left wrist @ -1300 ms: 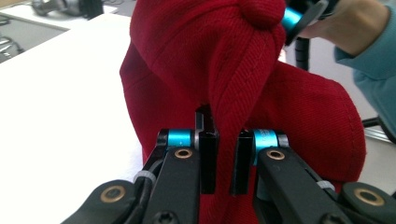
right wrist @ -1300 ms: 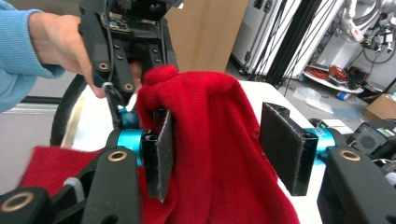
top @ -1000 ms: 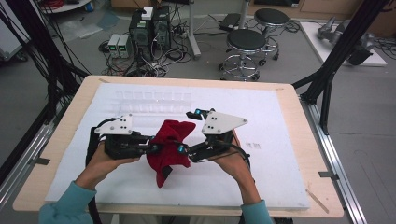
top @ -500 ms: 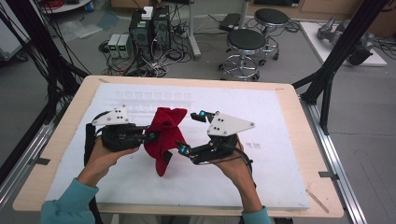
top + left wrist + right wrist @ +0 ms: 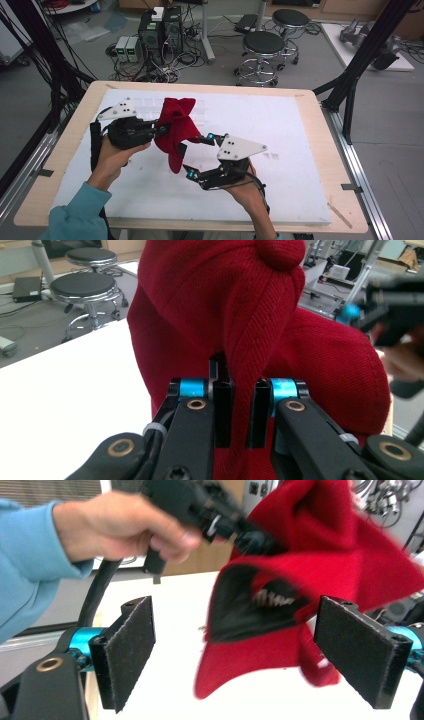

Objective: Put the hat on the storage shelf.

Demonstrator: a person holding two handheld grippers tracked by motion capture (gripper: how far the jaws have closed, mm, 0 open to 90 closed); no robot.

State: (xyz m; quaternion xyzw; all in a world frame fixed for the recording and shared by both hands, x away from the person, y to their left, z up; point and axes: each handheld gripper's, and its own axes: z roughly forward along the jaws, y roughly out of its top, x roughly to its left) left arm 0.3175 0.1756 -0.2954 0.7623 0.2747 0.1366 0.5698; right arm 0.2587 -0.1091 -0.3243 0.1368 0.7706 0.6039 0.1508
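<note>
A red knit hat [image 5: 176,127] hangs in the air over the white board, its dark inside [image 5: 250,610] turned toward my right gripper. My left gripper [image 5: 162,129] is shut on a fold of the hat [image 5: 225,300], and the fabric is pinched between its jaws [image 5: 239,410]. My right gripper [image 5: 199,155] stands open to the right of the hat and a little nearer the front edge. Its jaws have just been closing slightly. In the right gripper view the pads [image 5: 130,650] are wide apart, with the hat [image 5: 320,545] ahead of the gap and touching neither pad.
The white foam board [image 5: 280,130] covers a wooden table [image 5: 325,125]. Two stools [image 5: 262,45] and computer boxes [image 5: 160,27] with cables stand on the floor behind. Black frame posts [image 5: 357,65] rise at the right and left edges.
My left gripper has lifted the hat higher and farther back. My right gripper has drawn away from the hat, to the right and toward the front edge.
</note>
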